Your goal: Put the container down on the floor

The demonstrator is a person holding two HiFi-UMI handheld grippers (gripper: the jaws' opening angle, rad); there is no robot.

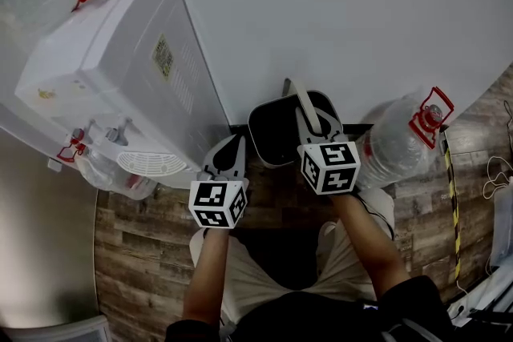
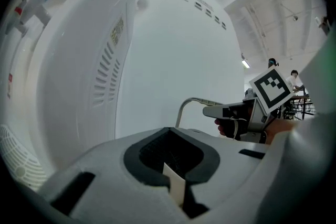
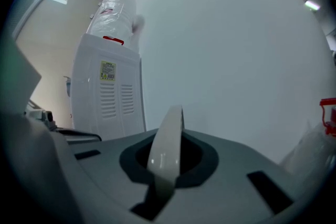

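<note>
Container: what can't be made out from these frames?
- Base of the container: the head view looks down into it, so its own walls hide whether it touches the floor.
- Inside: too dark in the head view to tell what it holds, if anything.
- Body: the right gripper view shows only the handle; the right gripper covers the rest with its own housing.

An office-like room: water dispenser, spare water bottle, wood-look floor.
</note>
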